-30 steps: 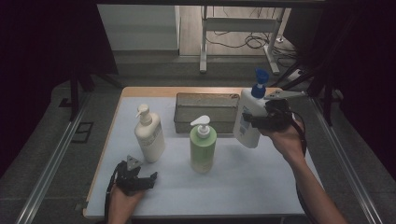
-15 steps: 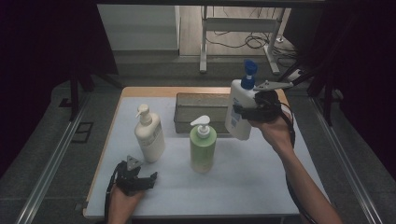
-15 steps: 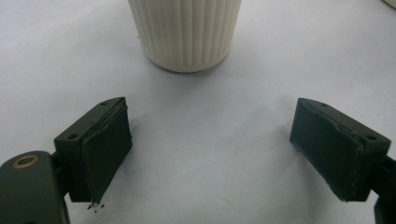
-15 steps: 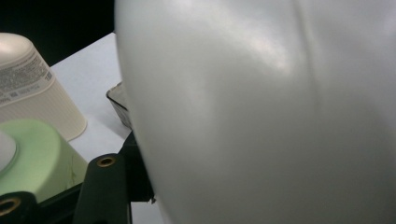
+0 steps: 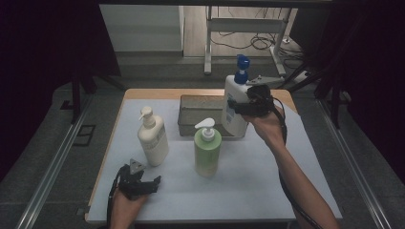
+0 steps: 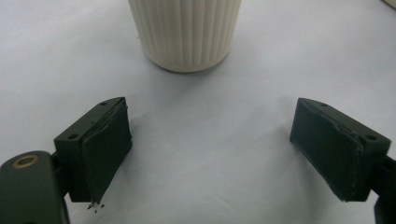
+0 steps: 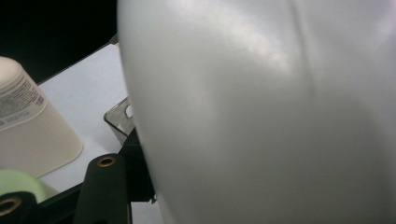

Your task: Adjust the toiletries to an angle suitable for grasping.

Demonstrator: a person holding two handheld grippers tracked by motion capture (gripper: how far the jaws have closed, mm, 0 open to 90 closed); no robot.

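Note:
A white bottle with a blue pump (image 5: 235, 105) hangs in the air over the right end of the grey metal basket (image 5: 198, 114), tilted a little, with my right gripper (image 5: 241, 106) shut on its body. Close up in the right gripper view, that white bottle (image 7: 261, 112) covers most of the picture, with one black jaw beside it at the lower left. A cream pump bottle (image 5: 153, 139) and a green pump bottle (image 5: 207, 150) stand on the white mat. My left gripper (image 5: 152, 183) rests open near the front left; its pads (image 6: 107, 149) are wide apart before the cream bottle's ribbed base (image 6: 185, 32).
The white mat (image 5: 248, 186) covers a wooden table (image 5: 157, 93). Metal rails (image 5: 52, 167) run along both sides of the table. Beyond the far edge are table legs and cables on the floor. My right forearm (image 5: 296, 181) crosses the mat's right half.
My right gripper has carried the white bottle leftward and slightly up, from the mat's right edge to above the basket's right end. The left gripper has stayed put.

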